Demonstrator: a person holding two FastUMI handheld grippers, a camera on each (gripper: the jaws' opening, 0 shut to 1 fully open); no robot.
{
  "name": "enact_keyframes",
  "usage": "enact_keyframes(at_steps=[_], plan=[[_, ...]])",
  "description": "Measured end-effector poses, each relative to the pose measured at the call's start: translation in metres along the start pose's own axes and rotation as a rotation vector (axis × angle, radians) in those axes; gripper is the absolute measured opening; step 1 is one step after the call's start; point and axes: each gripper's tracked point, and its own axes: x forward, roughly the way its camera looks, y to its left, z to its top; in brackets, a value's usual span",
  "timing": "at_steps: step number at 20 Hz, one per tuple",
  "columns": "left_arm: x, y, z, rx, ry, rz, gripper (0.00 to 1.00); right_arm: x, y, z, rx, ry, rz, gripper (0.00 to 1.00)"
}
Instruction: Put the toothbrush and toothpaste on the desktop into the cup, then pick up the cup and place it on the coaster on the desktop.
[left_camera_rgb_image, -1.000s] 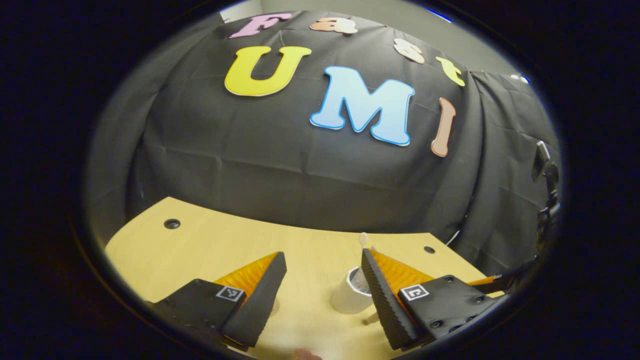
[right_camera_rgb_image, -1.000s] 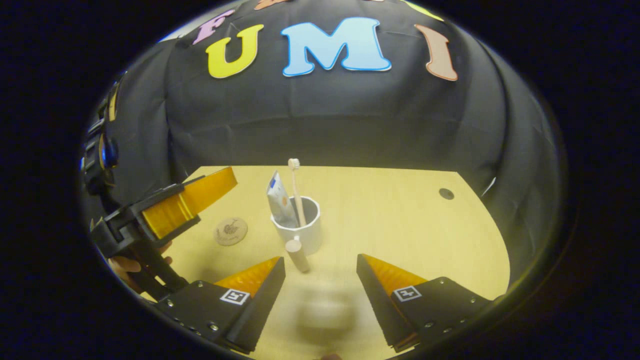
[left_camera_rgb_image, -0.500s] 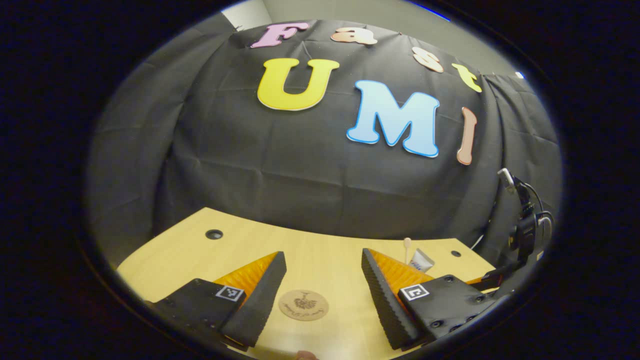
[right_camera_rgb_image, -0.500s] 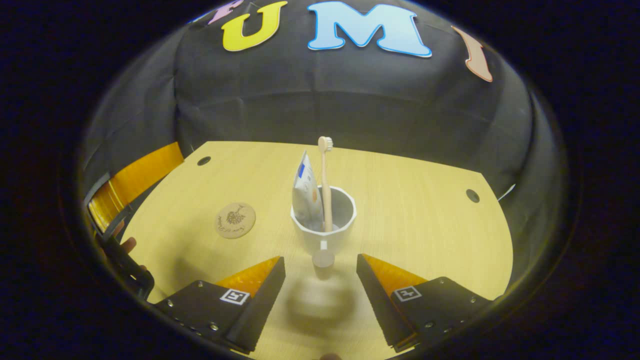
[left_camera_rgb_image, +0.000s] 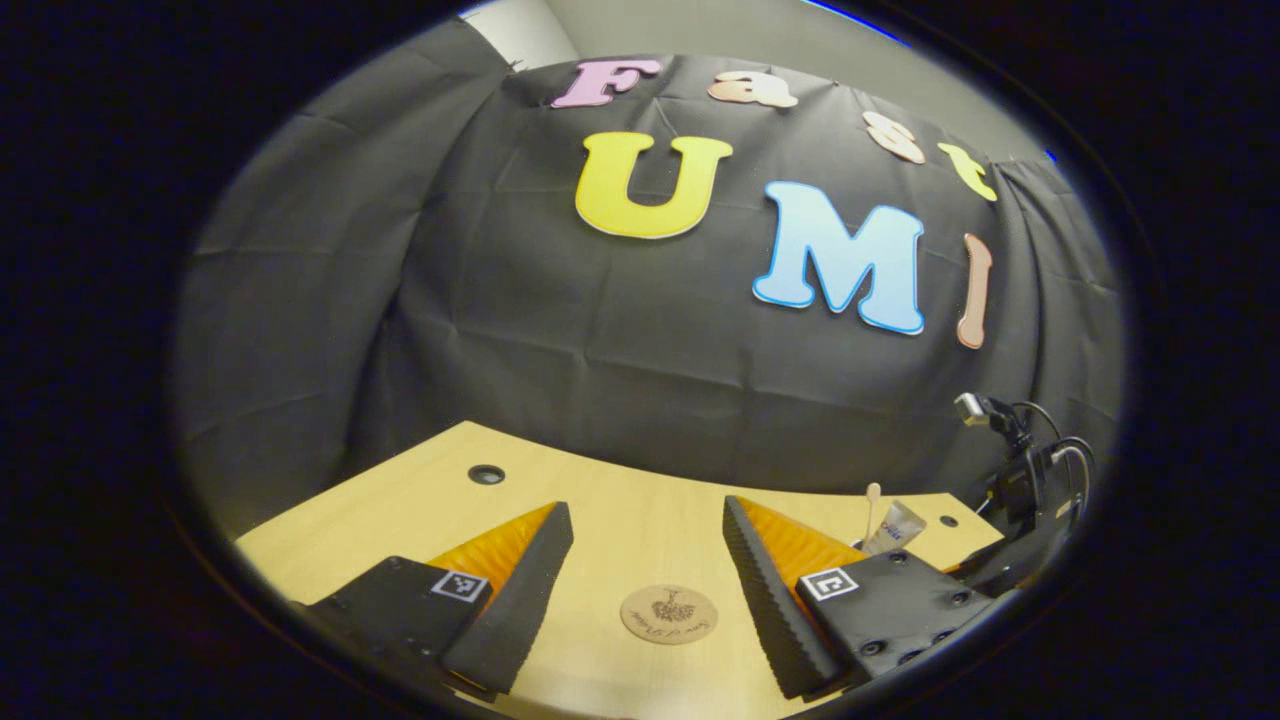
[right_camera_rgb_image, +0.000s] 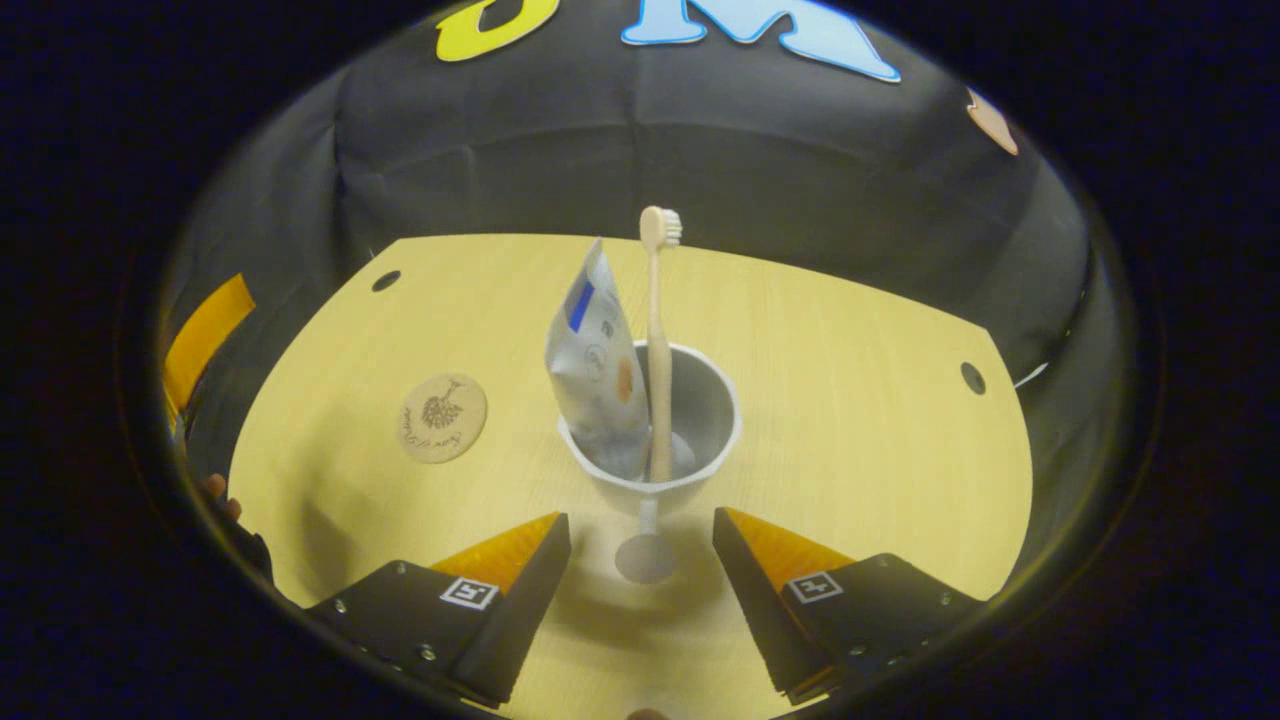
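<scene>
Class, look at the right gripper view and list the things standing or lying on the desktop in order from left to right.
Coaster → toothpaste → toothbrush, with both the toothpaste and the toothbrush standing in the cup, whose right wall lies farthest right.

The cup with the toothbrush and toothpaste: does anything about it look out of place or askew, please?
Nothing stands out. The cup stands upright on the desktop, with the toothbrush and toothpaste leaning inside, and the coaster lies flat, apart to its left.
</scene>
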Motion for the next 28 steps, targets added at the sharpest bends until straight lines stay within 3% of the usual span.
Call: enact_keyframes(at_steps=[9,12,13,14,17,19,20,28], plan=[[-0.005,0.0,-0.004,-0.01,0.009,0.006,0.98,0.024,-0.003,-0.006,-0.005,0.103,-0.006,0.87],[-0.009,-0.007,-0.011,0.007,0.026,-0.012,0.97,0.027,-0.005,-0.012,0.004,0.132,-0.015,0.7],[-0.009,-0.009,-0.014,0.012,0.035,-0.016,0.97,0.024,-0.009,-0.01,0.006,0.138,-0.035,0.7],[-0.009,-0.009,-0.017,0.014,0.043,-0.02,0.97,0.024,-0.01,-0.012,0.018,0.149,-0.033,0.47],[-0.011,-0.013,-0.018,-0.003,0.051,-0.026,0.97,0.023,-0.009,-0.013,0.051,0.16,-0.033,0.28],[-0.015,-0.013,-0.019,-0.009,0.055,-0.024,0.97,0.026,-0.009,-0.014,0.049,0.148,-0.034,0.22],[-0.016,-0.013,-0.018,-0.009,0.056,-0.026,0.97,0.027,-0.009,-0.014,0.053,0.144,-0.032,0.26],[-0.031,0.006,-0.02,-0.022,0.064,-0.005,0.97,0.007,0.012,-0.001,0.039,0.083,0.014,0.23]])
